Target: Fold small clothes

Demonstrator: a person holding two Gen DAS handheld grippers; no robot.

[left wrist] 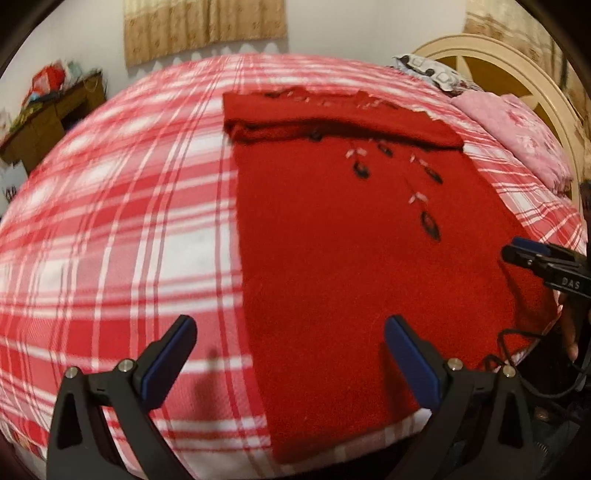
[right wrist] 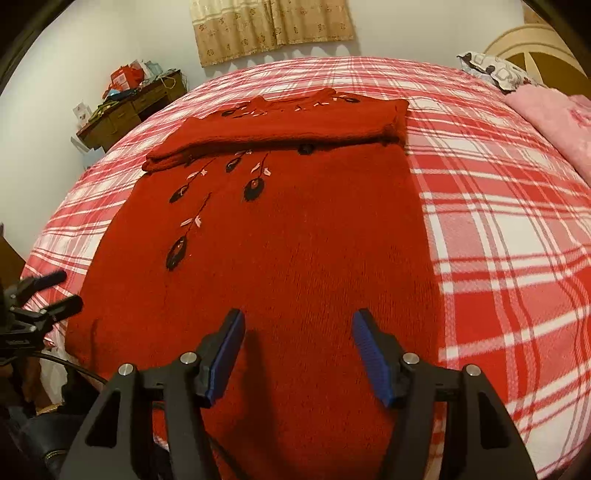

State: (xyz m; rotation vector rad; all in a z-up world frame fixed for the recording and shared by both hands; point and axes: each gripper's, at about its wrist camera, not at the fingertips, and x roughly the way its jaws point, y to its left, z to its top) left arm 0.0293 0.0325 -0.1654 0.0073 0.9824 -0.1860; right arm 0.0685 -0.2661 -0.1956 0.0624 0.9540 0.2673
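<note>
A red knitted sweater (left wrist: 332, 251) with dark embroidered flowers lies flat on the red-and-white plaid bed (left wrist: 110, 221). Its far part is folded over across the body (left wrist: 332, 118). It also shows in the right wrist view (right wrist: 288, 251). My left gripper (left wrist: 290, 328) is open and empty, hovering over the sweater's near left edge. My right gripper (right wrist: 297, 325) is open and empty, above the sweater's near hem. The right gripper's fingers also show in the left wrist view (left wrist: 535, 254); the left gripper's fingers show in the right wrist view (right wrist: 55, 291).
A pink folded blanket (left wrist: 517, 136) and a patterned pillow (left wrist: 428, 70) lie at the bed's right by the cream headboard (left wrist: 517, 62). A cluttered wooden desk (right wrist: 129, 110) stands at the far left. A curtain (right wrist: 273, 26) hangs on the wall. Black cables (left wrist: 517, 354) hang near the bed's edge.
</note>
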